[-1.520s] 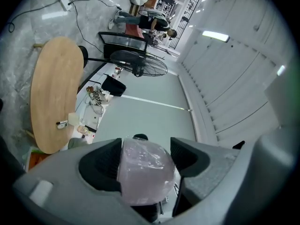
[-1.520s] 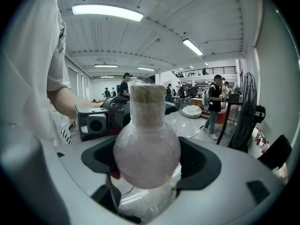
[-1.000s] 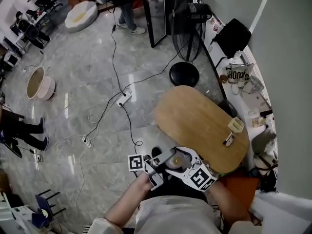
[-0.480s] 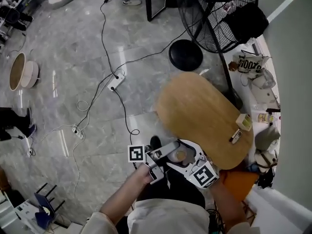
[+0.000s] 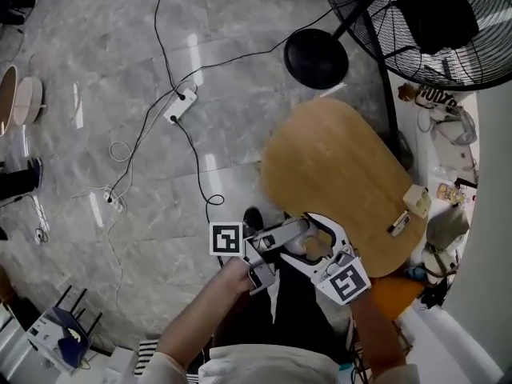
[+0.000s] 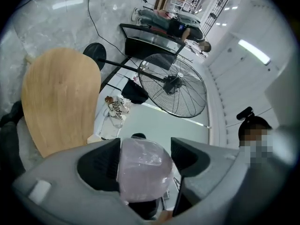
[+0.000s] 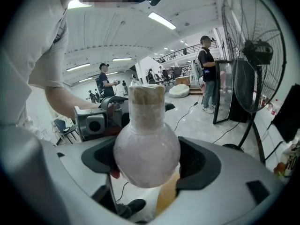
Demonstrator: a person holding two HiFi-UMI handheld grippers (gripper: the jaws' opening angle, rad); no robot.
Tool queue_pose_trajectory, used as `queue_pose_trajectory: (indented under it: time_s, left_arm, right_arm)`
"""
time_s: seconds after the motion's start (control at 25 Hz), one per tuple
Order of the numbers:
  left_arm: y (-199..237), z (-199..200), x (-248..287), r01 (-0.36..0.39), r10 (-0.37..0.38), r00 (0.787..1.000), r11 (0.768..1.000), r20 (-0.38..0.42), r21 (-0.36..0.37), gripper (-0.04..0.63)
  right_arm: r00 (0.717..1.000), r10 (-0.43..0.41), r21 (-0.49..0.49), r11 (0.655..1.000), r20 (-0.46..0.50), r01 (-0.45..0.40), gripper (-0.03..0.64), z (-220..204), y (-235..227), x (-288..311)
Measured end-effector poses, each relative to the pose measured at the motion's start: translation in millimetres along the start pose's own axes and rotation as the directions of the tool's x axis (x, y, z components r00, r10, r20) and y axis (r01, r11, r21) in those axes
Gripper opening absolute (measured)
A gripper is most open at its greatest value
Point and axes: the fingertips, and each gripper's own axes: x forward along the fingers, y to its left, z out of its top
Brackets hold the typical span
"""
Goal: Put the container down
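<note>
Both tools are clenched on the same container (image 7: 146, 156), a round, cloudy, pinkish flask with a short neck and a tan stopper on top. In the right gripper view the right tool (image 7: 146, 161) has its two dark pads pressed against the sides of the round body, with the neck standing up above them. In the left gripper view the left tool (image 6: 143, 165) has its jaws against the sides of the same cloudy body. From the head view the two tools meet from either side just in front of the person's body, and the container is held up in the air at the near end of the oval wooden worktop (image 5: 336, 166), not resting on it.

A small pale box (image 5: 416, 200) and a thin dark object (image 5: 398, 223) lie near the worktop's right edge, well apart from the container. A large fan (image 5: 448, 22) stands beyond the worktop, with its round black base (image 5: 316, 58) on the grey marble floor (image 5: 96, 158). Cables and a white power strip (image 5: 178, 106) lie on the floor to the left. A dark shoe (image 7: 131, 207) shows below the right tool.
</note>
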Motion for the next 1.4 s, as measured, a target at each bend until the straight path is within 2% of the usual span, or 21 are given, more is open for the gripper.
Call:
queue_pose_trajectory:
  time_s: [0.16,0.44,0.8,1.0,1.16,1.28,1.4]
  left_arm:
    - [44,35,3,-0.026,0.026,0.999,0.999,0.029,0.020,0.325]
    - [118,96,9,-0.028,0.031,0.990,0.999,0.139,-0.019,0.325]
    - [207,133,-1,-0.073,0.083,0.974,0.996,0.211,-0.051,0.325]
    - [245,151,-18,-0.153,0.155,0.964,0.988,0.218,-0.023,0.325]
    - [271,157,-28,-0.236,0.228,0.954,0.971,0.197,0.019,0.325]
    - [283,154,-33,-0.255,0.243,0.956,0.965,0.164,0.059,0.325]
    - [291,149,-36,-0.249,0.238,0.960,0.967,0.146,0.062,0.325]
  right_arm:
    - [1.000,0.017,0.009,1.000,-0.022,-0.017,0.387,-33,-30,30]
    - [0.997,0.056,-0.010,0.998,-0.046,-0.056,0.387,-93,-83,81]
    - [0.996,0.051,0.053,0.997,-0.067,-0.048,0.387,-167,-133,120]
    - [0.993,0.056,0.031,0.998,-0.108,-0.053,0.387,-199,-147,145]
    - [0.990,0.037,0.048,0.998,-0.135,-0.031,0.387,-224,-158,160]
    - [0.988,0.019,0.054,0.998,-0.155,-0.010,0.387,-239,-166,169]
    - [0.984,0.001,0.042,0.999,-0.180,0.007,0.387,-252,-172,178]
